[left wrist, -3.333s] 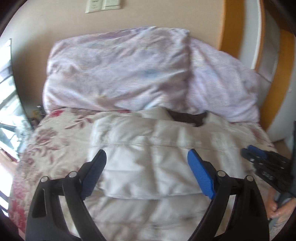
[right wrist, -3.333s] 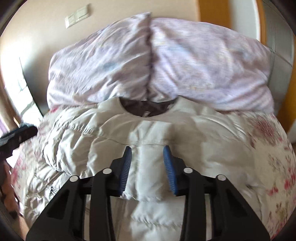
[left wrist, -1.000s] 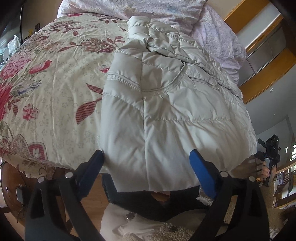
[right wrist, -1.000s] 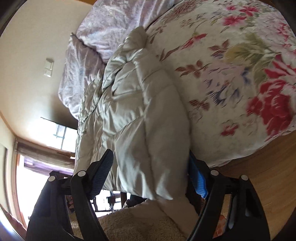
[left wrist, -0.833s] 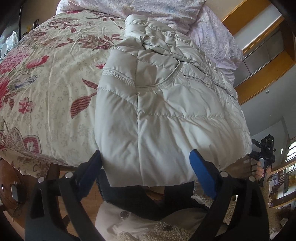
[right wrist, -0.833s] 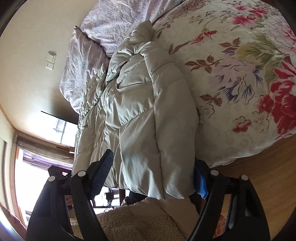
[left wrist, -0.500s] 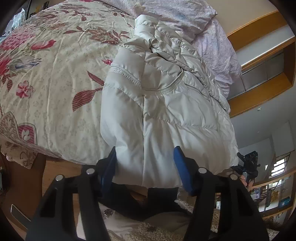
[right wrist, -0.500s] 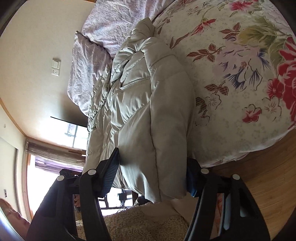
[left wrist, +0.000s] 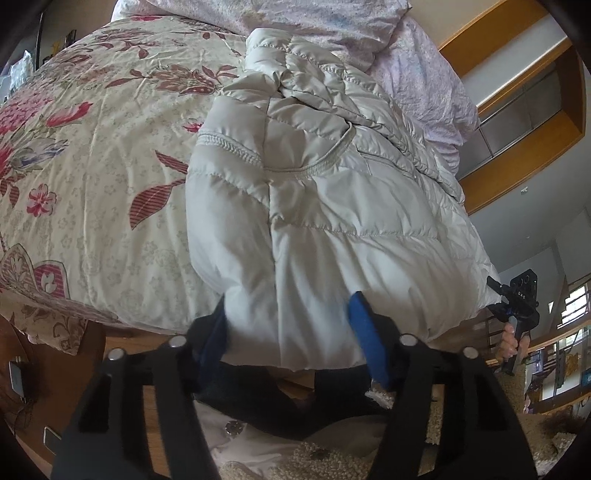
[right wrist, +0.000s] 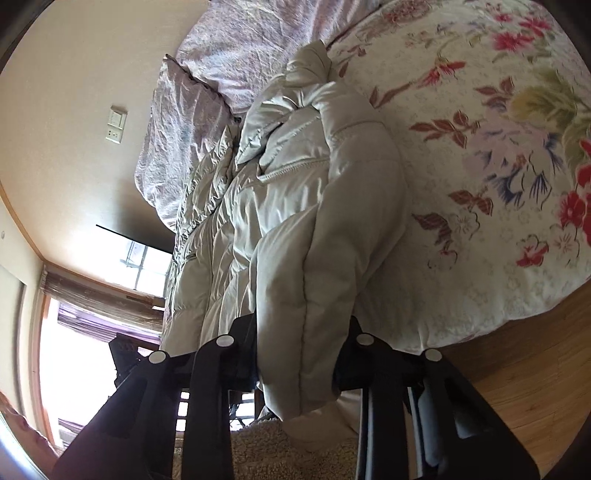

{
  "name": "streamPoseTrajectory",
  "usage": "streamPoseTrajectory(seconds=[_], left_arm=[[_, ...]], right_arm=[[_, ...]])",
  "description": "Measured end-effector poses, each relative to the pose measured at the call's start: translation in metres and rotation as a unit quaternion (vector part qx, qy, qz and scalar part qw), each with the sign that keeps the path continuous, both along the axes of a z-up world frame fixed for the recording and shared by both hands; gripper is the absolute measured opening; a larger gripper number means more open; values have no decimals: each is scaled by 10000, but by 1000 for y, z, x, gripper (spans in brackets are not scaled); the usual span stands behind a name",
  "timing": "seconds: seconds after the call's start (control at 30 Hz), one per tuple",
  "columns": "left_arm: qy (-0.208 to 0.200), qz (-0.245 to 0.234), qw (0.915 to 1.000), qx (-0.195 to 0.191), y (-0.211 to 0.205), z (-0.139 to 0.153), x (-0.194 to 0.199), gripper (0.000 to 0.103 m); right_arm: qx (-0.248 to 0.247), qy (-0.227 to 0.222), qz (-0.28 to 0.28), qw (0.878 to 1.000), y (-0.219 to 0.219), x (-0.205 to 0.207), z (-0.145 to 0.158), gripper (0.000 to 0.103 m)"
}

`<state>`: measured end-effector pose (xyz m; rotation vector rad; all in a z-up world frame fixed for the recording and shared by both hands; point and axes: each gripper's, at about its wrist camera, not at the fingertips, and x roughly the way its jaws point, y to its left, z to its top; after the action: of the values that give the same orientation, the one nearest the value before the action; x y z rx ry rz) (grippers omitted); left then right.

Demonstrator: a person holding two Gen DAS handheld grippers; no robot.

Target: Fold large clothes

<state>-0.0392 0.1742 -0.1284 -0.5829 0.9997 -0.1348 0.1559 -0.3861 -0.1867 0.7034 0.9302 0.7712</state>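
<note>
A pale beige puffer jacket lies lengthwise on the bed, sleeves folded in, its hem hanging over the near edge. My left gripper is shut on the hem's left corner, its blue pads pressed into the padding. In the right wrist view the same jacket runs away from me, and my right gripper is shut on the hem's right corner, the padding bulging between its black fingers. The right gripper also shows far right in the left wrist view.
The floral bedspread covers the bed, with lilac pillows at its head. Wooden floor lies below the bed edge. A wooden shelf unit stands at the right; a bright window is at the left.
Both grippers came down from above the jacket to the hem at the bed's edge. In the last second both closed from wide open onto the hem corners.
</note>
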Motion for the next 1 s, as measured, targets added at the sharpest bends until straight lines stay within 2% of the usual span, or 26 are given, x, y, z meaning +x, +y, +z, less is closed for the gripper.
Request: streamPoseTrajectory(seconds=[0.07, 0.17, 0.27, 0.4, 0.53, 0.63, 0.8, 0.9, 1.0], left_arm=[[5, 123, 9997, -210, 8, -2, -2, 36], [-45, 165, 9987, -488, 14, -3, -3, 25], [-174, 143, 9987, -447, 11, 5, -1, 17], [-637, 209, 9974, -265, 13, 35, 2, 13], [-1354, 399, 9897, 228, 14, 83, 12, 13], [-1719, 496, 9818, 630, 14, 114, 31, 12], [-2062, 621, 9672, 1345, 15, 154, 83, 12], [-2114, 768, 9599, 1672, 16, 169, 126, 12], [-2091, 962, 9542, 1911, 23, 177, 170, 12]], right_arm=[[-19, -128, -78, 9999, 2, 0, 7, 26], [-69, -411, -224, 9989, 4, -1, 22, 24], [-131, -851, -319, 9958, 2, -4, 39, 22], [-491, -1545, -679, 9844, 10, -9, 79, 20], [-889, -2141, -1068, 9669, 24, -7, 114, 19], [-1188, -2570, -1461, 9479, 35, 1, 140, 19], [-1674, -3055, -2041, 9149, 58, 24, 173, 19], [-2037, -3257, -2386, 8919, 84, 48, 190, 19], [-2231, -3339, -2645, 8768, 106, 81, 204, 19]])
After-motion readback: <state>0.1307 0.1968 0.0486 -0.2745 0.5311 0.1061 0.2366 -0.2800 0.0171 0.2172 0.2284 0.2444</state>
